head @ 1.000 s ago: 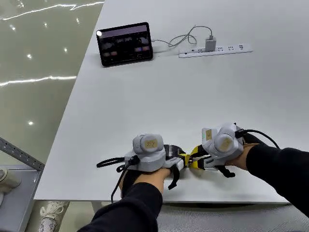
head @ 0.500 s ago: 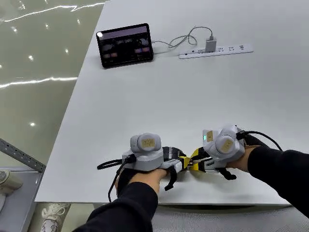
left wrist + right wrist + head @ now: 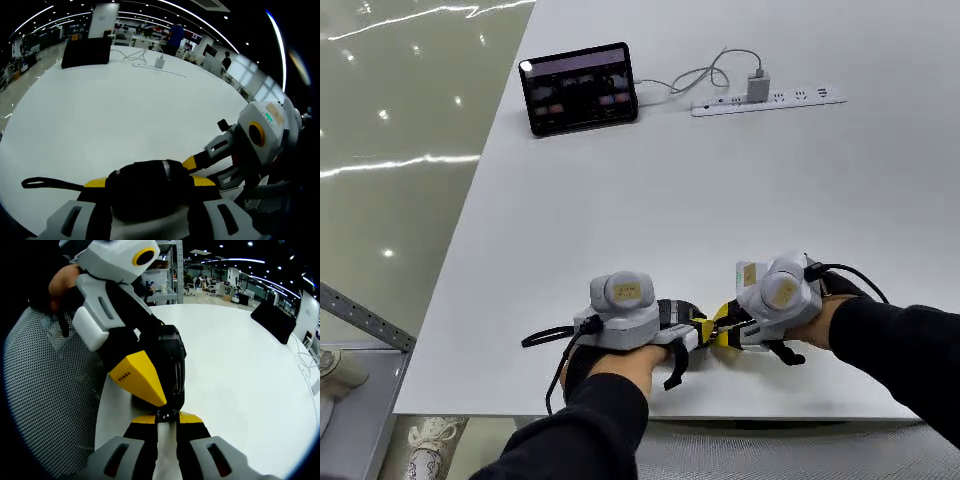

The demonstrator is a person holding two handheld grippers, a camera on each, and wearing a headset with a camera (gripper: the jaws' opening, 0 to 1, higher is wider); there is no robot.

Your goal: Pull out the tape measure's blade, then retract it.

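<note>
Left tool [image 3: 150,195] clamps round black-and-yellow tape measure [image 3: 167,365] as anchor; right tool [image 3: 167,419] pinched shut at its mouth, poised to pull.

Beyond the tape measure [image 3: 678,312] the white table [image 3: 720,190] lies bare as far as a tablet [image 3: 579,88], far back to the left, and a power strip [image 3: 770,100] with plug and cable, far back to the right. A black strap [image 3: 545,336] lies just left of the tape measure, and the table edge runs close on its near side.

The left gripper [image 3: 695,332] covers most of the tape measure [image 3: 672,310]; its blade is hidden.
</note>
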